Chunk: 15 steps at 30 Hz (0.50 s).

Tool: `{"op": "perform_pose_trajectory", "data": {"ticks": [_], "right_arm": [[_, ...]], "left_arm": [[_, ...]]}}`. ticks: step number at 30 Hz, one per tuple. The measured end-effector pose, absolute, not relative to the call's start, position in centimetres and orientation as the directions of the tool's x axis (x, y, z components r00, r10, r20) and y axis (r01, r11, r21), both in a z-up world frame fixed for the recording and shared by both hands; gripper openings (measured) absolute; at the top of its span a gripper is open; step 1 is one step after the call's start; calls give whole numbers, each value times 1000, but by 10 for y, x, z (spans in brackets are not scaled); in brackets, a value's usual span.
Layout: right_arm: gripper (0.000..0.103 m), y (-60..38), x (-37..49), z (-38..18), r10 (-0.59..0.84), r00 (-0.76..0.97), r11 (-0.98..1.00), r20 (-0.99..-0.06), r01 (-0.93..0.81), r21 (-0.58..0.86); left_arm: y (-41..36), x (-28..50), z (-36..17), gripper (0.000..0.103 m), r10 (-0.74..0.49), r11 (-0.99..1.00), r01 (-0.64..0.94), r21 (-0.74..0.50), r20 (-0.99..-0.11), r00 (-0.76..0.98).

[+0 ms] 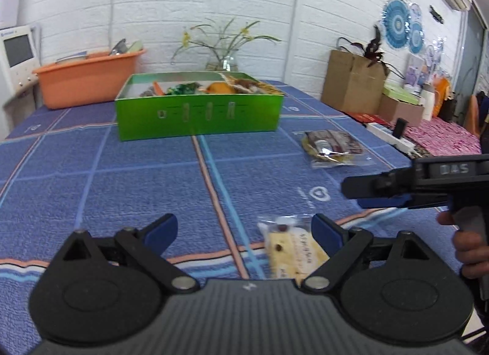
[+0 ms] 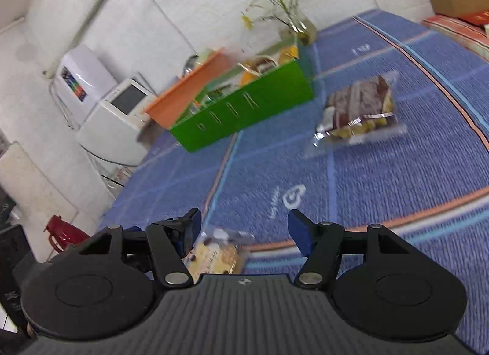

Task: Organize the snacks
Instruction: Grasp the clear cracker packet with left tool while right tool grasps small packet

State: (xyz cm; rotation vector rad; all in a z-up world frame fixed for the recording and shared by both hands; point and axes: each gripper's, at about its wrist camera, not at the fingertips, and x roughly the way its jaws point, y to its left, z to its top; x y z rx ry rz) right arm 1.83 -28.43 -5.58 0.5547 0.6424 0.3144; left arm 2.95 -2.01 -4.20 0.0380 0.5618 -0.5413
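Observation:
A green box (image 1: 198,113) with several snacks in it stands at the far middle of the blue checked tablecloth (image 1: 91,177); it also shows in the right wrist view (image 2: 244,107). A clear bag of brown and yellow snacks (image 1: 331,147) lies right of the box, also in the right wrist view (image 2: 359,110). A yellow wrapped cake (image 1: 290,251) lies near the front, just inside my left gripper's right finger; it shows in the right wrist view (image 2: 214,257) too. My left gripper (image 1: 244,232) is open and empty. My right gripper (image 2: 244,229) is open and empty, and shows from the side in the left wrist view (image 1: 363,194).
An orange tub (image 1: 88,80) and a glass vase with a plant (image 1: 223,61) stand behind the box. A white appliance (image 2: 119,113) stands left of the table. Cardboard boxes (image 1: 351,86) and a power strip (image 1: 391,136) are on the right.

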Motion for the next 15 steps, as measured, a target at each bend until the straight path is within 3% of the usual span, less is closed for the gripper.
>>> {"op": "perform_pose_trajectory", "data": {"ticks": [10,15], "right_arm": [[103,-292,26,-83,583,689,658,-431,-89,748],[103,-293,23,-83,613,678,666,-406,-167,727]], "left_arm": [[-49,26,-55,89,-476,822,567,-51,-609,635],[-55,20,-64,90,-408,857,515,-7,-620,670]]}}
